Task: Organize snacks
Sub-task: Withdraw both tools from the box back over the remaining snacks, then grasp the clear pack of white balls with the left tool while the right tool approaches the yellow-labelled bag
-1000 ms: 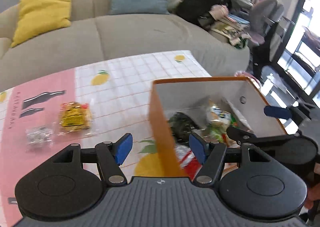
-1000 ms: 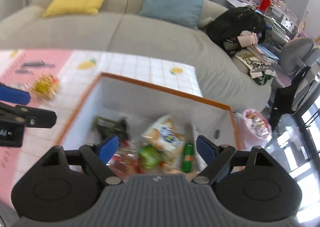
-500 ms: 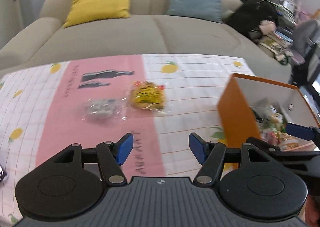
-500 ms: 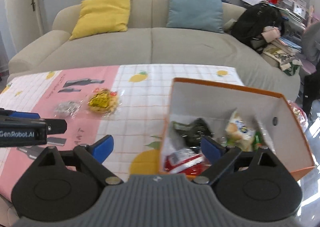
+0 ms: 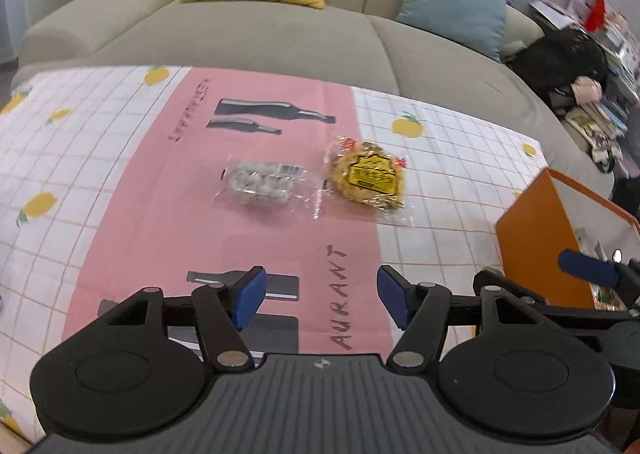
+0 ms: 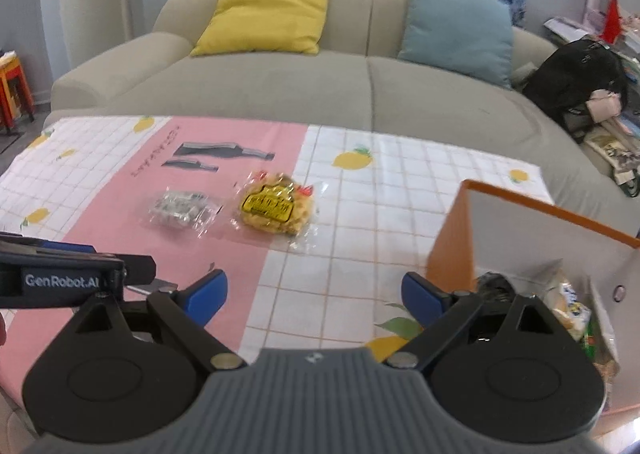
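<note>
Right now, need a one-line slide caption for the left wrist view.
Open left tool faces two wrapped snacks, clear packet and yellow packet, on the tablecloth; orange box at right.

Right gripper (image 6: pixel 314 296) fingers spread — yellow snack bag (image 6: pixel 274 209), clear packet (image 6: pixel 180 209), orange box (image 6: pixel 450 242) at right.

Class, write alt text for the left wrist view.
The open, empty left gripper hovers over a pink-and-white tablecloth facing two wrapped snacks: a clear packet beside a yellow-labelled one. An orange box stands at right.
</note>
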Tool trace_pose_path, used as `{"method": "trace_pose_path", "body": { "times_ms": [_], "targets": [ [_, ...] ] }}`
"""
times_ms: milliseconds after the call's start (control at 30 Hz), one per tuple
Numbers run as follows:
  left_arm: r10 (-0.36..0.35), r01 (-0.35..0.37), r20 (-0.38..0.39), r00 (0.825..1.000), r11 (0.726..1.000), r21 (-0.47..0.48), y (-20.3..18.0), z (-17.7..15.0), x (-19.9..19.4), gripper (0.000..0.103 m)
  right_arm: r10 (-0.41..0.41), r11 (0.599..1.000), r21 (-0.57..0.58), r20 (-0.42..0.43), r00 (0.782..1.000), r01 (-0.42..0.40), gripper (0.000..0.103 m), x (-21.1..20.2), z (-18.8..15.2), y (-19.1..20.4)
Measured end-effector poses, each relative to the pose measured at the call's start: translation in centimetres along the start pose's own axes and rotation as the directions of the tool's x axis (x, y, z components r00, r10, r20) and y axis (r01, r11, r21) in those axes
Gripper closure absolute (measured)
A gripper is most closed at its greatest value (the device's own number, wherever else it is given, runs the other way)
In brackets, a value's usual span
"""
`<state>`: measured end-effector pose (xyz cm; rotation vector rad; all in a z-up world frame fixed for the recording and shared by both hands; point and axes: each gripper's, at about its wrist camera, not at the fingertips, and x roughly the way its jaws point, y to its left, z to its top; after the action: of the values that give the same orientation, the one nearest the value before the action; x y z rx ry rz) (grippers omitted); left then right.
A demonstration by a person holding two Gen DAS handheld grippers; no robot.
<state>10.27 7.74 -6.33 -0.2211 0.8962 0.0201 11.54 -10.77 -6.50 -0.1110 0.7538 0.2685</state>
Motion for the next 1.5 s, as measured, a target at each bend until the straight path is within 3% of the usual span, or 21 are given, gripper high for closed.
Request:
{"method": "trace_pose_path", "body": {
  "times_ms": [300, 500, 733, 867, 967, 1167, 1267, 1500],
  "targets": [
    [-0.013, 0.008, -0.032, 0.999, 0.991, -0.134, 3.4, 0.8, 2.6, 0.028, 0.03, 0.998, -0.045, -0.079, 0.996, -0.033, 0.011, 4.2, 0.2, 0.8],
    [-0.021, 0.01, -0.052, 0.998, 0.977, -0.213, 4.5, 2.2, 5.1, 0.028, 0.026, 0.998, -0.059, -0.087, 0.996, -0.031, 0.012, 6.6, 1.2, 0.9],
    [0.031, -0.037, -0.05, 0.998, 0.99, -0.132, 5.7, 5.3, 8.0, 0.028, 0.022, 0.997, -0.07, -0.104, 0.994, -0.029, 0.012, 9.7, 3.5, 0.9],
    [-0.01, 0.001, -0.063, 0.998, 0.99, -0.14, 6.7, 7.1, 9.8, 0.028, 0.023, 0.999, -0.044, -0.111, 0.994, -0.028, 0.012, 11.6, 4.7, 0.9],
    [0.029, -0.039, -0.071, 0.997, 0.989, -0.143, 6.6, 8.2, 10.9, 0.028, 0.015, 1.0, -0.022, -0.115, 0.993, -0.018, 0.012, 13.0, 5.6, 0.9],
    [0.052, -0.078, -0.114, 0.992, 0.968, -0.238, 6.4, 10.0, 13.8, 0.029, -0.014, 0.999, 0.036, -0.104, 0.994, 0.018, 0.015, 16.0, 8.3, 0.9],
    [0.122, -0.149, -0.134, 0.983, 0.966, -0.212, 5.9, 10.5, 15.0, 0.029, -0.005, 0.997, 0.079, -0.11, 0.994, 0.014, 0.016, 17.4, 9.4, 0.7],
    [0.156, -0.19, -0.177, 0.972, 0.963, -0.189, 6.2, 10.4, 16.0, 0.028, 0.05, 0.987, 0.163, -0.217, 0.975, -0.014, 0.014, 21.1, 9.6, 1.2]
  ]
}}
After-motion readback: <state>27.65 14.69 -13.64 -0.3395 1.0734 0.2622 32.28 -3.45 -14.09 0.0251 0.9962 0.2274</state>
